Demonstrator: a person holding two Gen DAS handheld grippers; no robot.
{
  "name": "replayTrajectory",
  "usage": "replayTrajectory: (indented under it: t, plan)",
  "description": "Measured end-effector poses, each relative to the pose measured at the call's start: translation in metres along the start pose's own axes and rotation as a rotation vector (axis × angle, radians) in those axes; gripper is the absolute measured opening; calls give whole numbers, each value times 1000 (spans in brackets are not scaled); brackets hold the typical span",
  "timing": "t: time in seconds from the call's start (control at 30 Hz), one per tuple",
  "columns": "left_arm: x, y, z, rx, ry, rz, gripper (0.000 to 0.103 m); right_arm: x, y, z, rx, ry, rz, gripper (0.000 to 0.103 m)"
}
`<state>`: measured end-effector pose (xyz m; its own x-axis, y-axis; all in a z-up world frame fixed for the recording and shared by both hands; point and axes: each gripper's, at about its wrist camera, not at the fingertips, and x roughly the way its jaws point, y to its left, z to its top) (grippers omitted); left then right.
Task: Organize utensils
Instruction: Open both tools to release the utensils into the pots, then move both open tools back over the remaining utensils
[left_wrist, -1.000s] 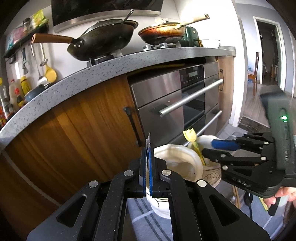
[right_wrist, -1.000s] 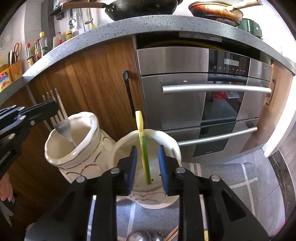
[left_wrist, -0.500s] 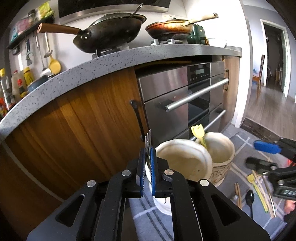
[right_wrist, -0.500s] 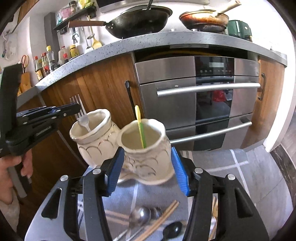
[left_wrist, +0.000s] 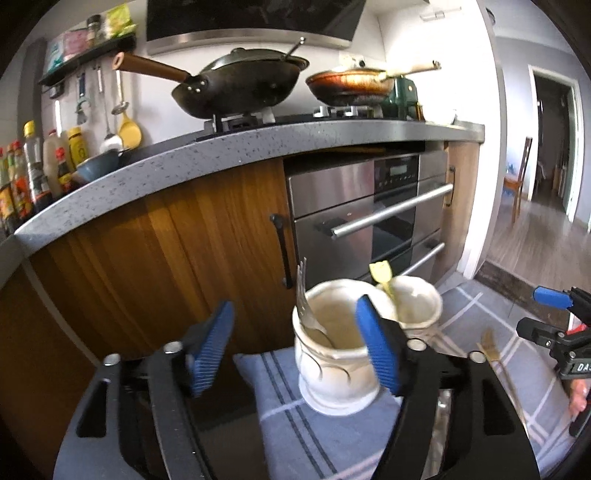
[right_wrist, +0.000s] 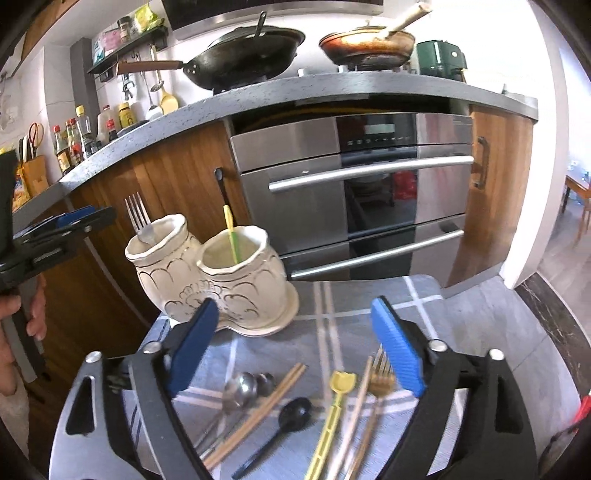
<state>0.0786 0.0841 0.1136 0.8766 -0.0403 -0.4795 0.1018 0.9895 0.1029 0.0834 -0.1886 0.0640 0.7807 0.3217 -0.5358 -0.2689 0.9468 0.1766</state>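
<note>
Fork (left_wrist: 302, 291) handle hidden inside holder (left_wrist: 332, 354)

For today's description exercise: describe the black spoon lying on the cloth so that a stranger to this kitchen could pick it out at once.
Start at the steel oven, then drop to the grey checked cloth in front of it. Among the loose utensils there, the black spoon lies between the wooden chopsticks and the yellow utensil. It alone is wholly black.
</note>
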Motion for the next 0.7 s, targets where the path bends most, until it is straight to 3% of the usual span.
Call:
replayTrajectory:
  t: [0.23,0.4,0.57,0.7]
  plan:
    - [-30,-12,-21,-61,-20,-27,94,-35,-15,-5,-3,-50,-81,97]
    - [-41,-30,-39,-107,-7,-54,98,-52,-30,-12,-2,-66,-123,97]
    - [-36,-41,-59,-164,44,-142,98,-55,-51,-25,36,-34,-151,97]
    - [-23,-51,-79,-165,87,-157,98,-45,-60,-41,35,14,-171,97]
